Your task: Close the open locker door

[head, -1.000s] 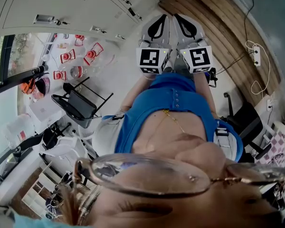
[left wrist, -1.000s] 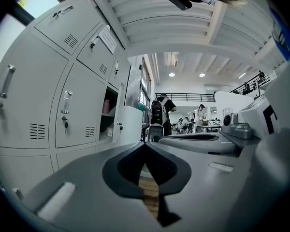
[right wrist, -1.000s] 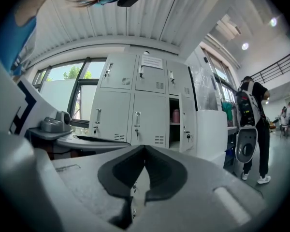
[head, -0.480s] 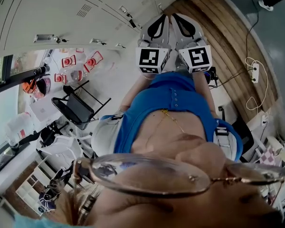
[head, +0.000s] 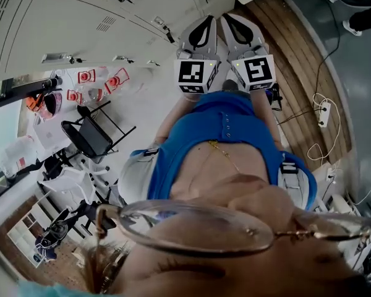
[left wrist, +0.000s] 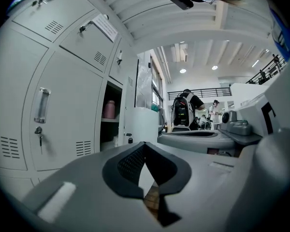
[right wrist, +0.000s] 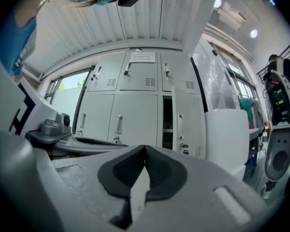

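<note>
The open locker door stands swung outward at the right end of the lower row of grey lockers, its vertical handle and keyed lock facing the right gripper view; beside it the dark compartment is uncovered, and the left gripper view shows one pink bottle on the shelf inside. The door lies ahead of both pairs of jaws and well apart from them: slightly right of and above the right gripper's tips, and left of and above the left gripper's tips; neither touches it. Both grippers have their jaws closed, pads meeting at the tips with nothing caught between them. In the head view they are held level and side by side in front of the person's blue shirt, pointing toward the lockers, their two marker cubes nearly touching. The right gripper view shows two rows of three locker doors, only one of them open; one paper notice is stuck on the top middle door; two people stand far off in the hall.
</note>
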Action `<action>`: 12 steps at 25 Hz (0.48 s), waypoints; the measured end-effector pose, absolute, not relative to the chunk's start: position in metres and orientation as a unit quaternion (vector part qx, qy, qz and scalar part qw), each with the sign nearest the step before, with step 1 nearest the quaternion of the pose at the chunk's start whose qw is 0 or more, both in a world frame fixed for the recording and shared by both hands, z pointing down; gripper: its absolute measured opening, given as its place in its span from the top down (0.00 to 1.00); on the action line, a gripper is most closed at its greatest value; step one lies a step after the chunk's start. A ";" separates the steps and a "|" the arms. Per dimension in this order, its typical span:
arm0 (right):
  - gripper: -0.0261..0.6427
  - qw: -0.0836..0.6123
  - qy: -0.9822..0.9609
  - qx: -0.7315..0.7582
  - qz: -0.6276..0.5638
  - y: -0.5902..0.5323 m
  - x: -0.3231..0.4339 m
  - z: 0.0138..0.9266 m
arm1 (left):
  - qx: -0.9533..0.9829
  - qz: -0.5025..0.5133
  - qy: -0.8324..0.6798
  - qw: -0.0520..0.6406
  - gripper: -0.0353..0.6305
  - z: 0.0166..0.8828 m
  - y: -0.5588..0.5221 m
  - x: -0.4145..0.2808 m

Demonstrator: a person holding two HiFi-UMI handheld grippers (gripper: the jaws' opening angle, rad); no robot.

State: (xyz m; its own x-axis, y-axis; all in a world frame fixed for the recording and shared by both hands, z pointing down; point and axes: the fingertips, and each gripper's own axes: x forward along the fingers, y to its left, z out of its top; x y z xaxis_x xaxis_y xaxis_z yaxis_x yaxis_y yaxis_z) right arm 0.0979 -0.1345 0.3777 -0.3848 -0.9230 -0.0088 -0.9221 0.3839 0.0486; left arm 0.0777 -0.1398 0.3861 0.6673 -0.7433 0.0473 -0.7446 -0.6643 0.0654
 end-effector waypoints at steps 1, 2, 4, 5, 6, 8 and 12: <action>0.96 0.010 -0.835 0.550 -0.024 -0.140 0.102 0.377 | 0.910 0.007 -0.412 0.040 0.95 0.386 -0.145 0.082; 0.96 0.010 -0.838 0.545 -0.026 -0.145 0.106 0.377 | 0.908 0.006 -0.417 0.042 0.95 0.386 -0.150 0.085; 0.96 0.014 -0.846 0.533 -0.030 -0.153 0.112 0.377 | 0.902 0.002 -0.430 0.047 0.95 0.388 -0.158 0.091; 0.96 0.016 -0.849 0.527 -0.032 -0.157 0.115 0.377 | 0.898 0.000 -0.436 0.049 0.95 0.389 -0.162 0.093; 0.96 0.018 -0.852 0.522 -0.033 -0.161 0.118 0.378 | 0.895 -0.003 -0.443 0.051 0.95 0.390 -0.166 0.095; 0.96 0.020 -0.856 0.515 -0.034 -0.170 0.124 0.378 | 0.889 -0.005 -0.454 0.051 0.95 0.390 -0.174 0.097; 0.96 0.022 -0.859 0.510 -0.031 -0.187 0.129 0.378 | 0.882 -0.003 -0.468 0.052 0.95 0.391 -0.187 0.094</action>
State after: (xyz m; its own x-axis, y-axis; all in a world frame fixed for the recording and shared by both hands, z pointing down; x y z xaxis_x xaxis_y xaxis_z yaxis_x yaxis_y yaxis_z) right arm 0.1289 -0.1873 0.3784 -0.4792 -0.8777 0.0055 -0.8749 0.4782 0.0763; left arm 0.0937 -0.1871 0.3906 0.5616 -0.8263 0.0427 -0.8256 -0.5562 0.0947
